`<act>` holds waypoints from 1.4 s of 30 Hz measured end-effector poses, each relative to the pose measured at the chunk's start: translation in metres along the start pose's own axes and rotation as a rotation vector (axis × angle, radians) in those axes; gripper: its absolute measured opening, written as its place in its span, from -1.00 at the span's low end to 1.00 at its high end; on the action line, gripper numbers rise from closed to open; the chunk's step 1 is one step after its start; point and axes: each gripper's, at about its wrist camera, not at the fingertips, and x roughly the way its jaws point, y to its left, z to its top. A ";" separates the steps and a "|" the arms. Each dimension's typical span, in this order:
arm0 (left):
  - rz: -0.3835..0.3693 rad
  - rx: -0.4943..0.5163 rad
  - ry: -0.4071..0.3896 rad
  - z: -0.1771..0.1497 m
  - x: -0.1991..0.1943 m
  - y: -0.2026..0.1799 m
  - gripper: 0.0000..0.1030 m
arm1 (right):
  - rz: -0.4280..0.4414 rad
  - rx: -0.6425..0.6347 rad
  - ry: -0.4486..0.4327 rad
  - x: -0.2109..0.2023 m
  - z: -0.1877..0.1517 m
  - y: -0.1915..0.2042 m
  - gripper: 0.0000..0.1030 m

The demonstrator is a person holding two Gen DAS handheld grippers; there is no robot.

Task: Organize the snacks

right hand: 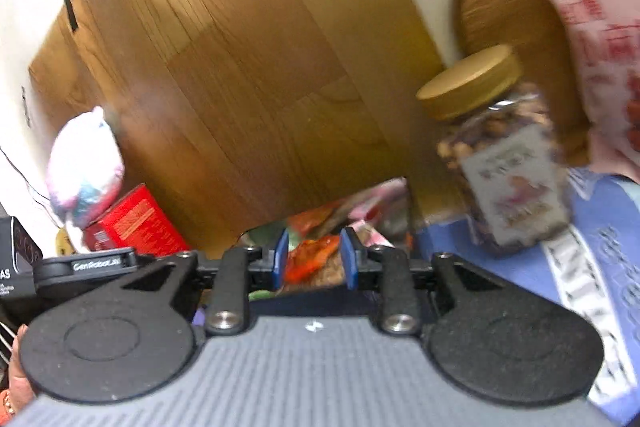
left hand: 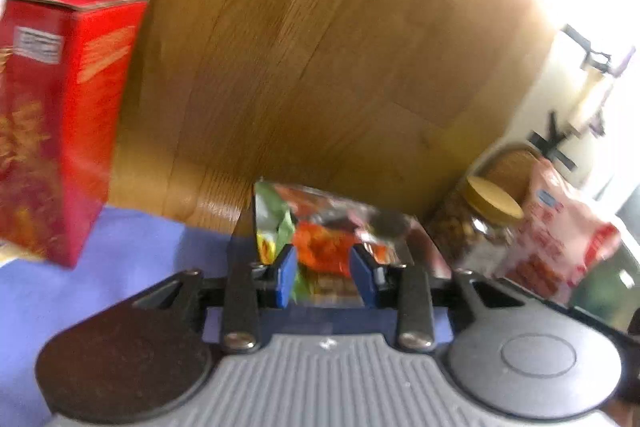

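From the left wrist camera, my left gripper (left hand: 323, 273) has its blue pads pressed on either side of a crinkled foil snack packet with orange and green print (left hand: 320, 227), so I read it as clamped on that packet. A tall red cardboard box (left hand: 60, 123) stands well off to the left of the tool on the lilac cloth (left hand: 132, 251), and a clear jar of nuts with a tan lid (left hand: 480, 227) sits to the right beside a pink-and-white snack bag (left hand: 560, 227). Ahead lies bare wooden board (left hand: 320, 67).

From the right wrist camera, my right gripper (right hand: 313, 259) also closes on the same packet (right hand: 316, 259); the jar (right hand: 500, 155) stands near on the right, the red box (right hand: 136, 227) further left under a soft pink-and-blue pouch (right hand: 84, 167).

I judge this mid-carry, both tools sharing one packet. Next I need a place to set it down; the open lane runs straight ahead, with the jar the closest hazard.
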 end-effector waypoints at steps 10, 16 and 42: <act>-0.005 -0.061 0.073 -0.102 -0.101 0.031 -0.27 | 0.132 -0.124 0.216 -0.060 -0.105 0.049 -0.35; -0.064 -0.279 0.108 -0.148 -0.142 0.066 -0.27 | 0.162 -0.105 0.308 -0.032 -0.125 0.063 -0.31; -0.107 -0.208 0.151 -0.112 -0.079 0.028 -0.25 | 0.101 -0.353 0.207 -0.046 -0.120 0.098 -0.36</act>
